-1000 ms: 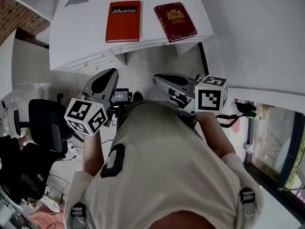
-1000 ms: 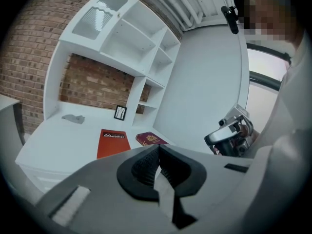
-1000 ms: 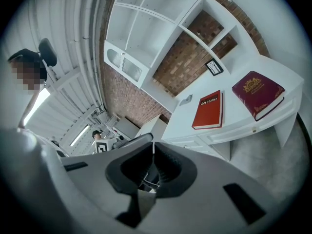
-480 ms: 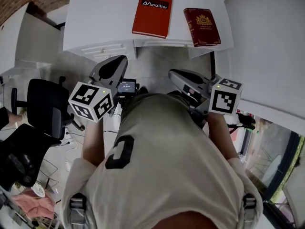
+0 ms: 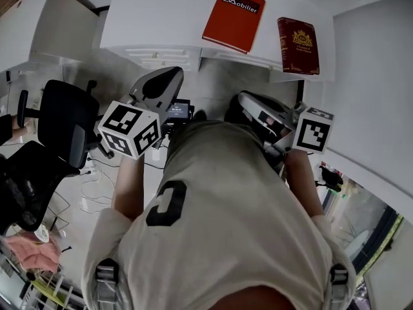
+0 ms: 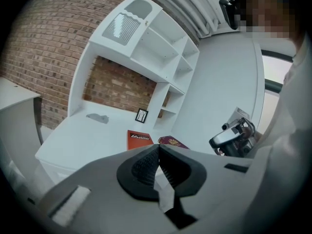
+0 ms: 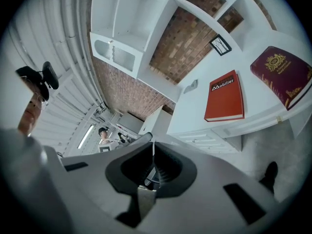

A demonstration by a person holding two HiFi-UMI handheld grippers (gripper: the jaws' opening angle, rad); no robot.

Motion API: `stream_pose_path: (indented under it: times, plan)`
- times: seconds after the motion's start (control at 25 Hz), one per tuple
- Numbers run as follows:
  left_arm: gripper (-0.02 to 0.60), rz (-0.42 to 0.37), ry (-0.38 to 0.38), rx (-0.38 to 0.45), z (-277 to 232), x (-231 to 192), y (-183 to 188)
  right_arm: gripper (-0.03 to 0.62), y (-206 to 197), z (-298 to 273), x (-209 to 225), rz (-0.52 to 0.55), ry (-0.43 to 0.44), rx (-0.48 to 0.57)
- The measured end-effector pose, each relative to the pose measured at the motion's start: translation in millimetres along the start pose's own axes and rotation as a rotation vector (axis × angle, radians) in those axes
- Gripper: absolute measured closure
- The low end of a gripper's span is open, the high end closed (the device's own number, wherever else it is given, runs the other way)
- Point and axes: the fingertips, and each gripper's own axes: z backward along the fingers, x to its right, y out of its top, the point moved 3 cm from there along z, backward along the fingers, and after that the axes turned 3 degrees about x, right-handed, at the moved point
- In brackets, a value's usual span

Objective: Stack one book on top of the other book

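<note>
Overhead, red book (image 5: pixel 233 8) beside maroon book (image 5: pixel 299 36), left gripper view adds picture frame (image 6: pixel 141 116)

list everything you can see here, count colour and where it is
orange-red book: 1, orange-red, flat on the desk
maroon book: 1, maroon with gold crest, flat on the desk, right of the orange-red book, apart from it
desk: 1, white, ahead of the person
picture frame: 1, black, back of the desk
shelf unit: 1, white, above the desk
office chair: 1, black, at the person's left
left gripper: 1, grey, jaws together, empty
right gripper: 1, grey, jaws together, empty
</note>
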Motion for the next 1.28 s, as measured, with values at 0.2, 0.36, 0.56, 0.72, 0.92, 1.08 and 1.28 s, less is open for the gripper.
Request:
stream_pose_path:
  times: [0.2,0.36,0.56,0.72,0.92,1.08,1.28]
  plan:
    - [0.578,0.007,0.019,-0.004,-19.6,5.7,8.0,0.585,20.2,2.4,18.2,-0.005,-0.005,-0.024]
    - [0.578,0.002,-0.009,-0.025,-49.6,20.7,14.5,0.585,37.4,15.6,30.3,-0.007,-0.003,-0.011]
    - [0.578,-0.029,-0.053,-0.068,-85.4,39.4,21.7,0.585,52.8,37.5,49.6,-0.044,-0.004,0.036]
    - [0.578,-0.054,-0.085,-0.102,-114.4,57.0,24.7,0.585,65.8,62.2,67.0,-0.086,-0.012,0.092]
    - [0.578,-0.085,-0.106,-0.13,-146.4,79.7,31.9,0.585,84.0,90.4,91.3,-0.194,0.026,0.182]
    - [0.578,-0.109,-0.107,-0.157,-170.9,95.3,36.6,0.585,96.3,112.3,115.2,-0.292,0.062,0.239]
    - [0.578,-0.131,-0.083,-0.186,-197.7,108.6,42.9,0.585,104.6,139.8,156.0,-0.322,0.018,0.237]
